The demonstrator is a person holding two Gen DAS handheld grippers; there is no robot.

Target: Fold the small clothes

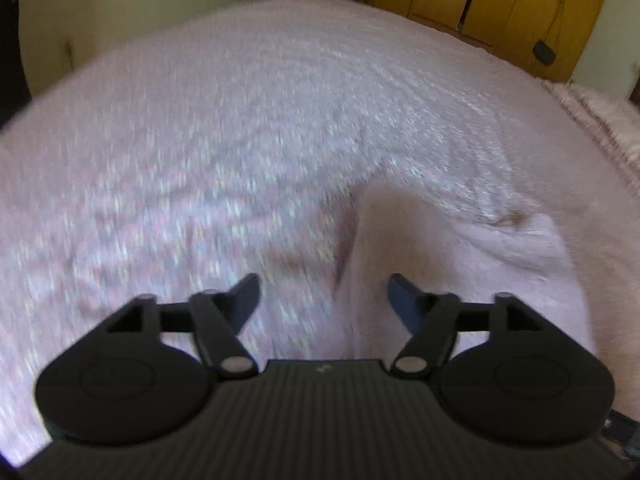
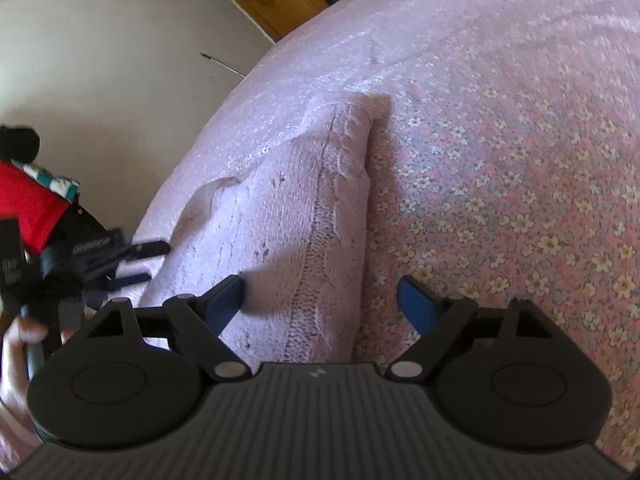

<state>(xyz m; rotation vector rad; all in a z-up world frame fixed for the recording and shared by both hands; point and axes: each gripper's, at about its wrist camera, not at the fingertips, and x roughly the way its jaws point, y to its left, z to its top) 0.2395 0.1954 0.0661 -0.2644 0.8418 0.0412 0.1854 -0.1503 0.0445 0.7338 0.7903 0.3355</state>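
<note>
no readable text, labels, brands or numbers in either view

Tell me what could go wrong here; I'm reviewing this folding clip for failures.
Both the left gripper and right gripper are open, holding nothing. The pink knit garment closely matches the floral bedspread, so a pinch might catch both. The left view is blurred, so its aim could be off.

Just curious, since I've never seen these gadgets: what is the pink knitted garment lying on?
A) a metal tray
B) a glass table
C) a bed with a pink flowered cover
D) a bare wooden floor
C: the pink knitted garment lies folded on a bed whose pink flowered cover spreads out around it.
</note>
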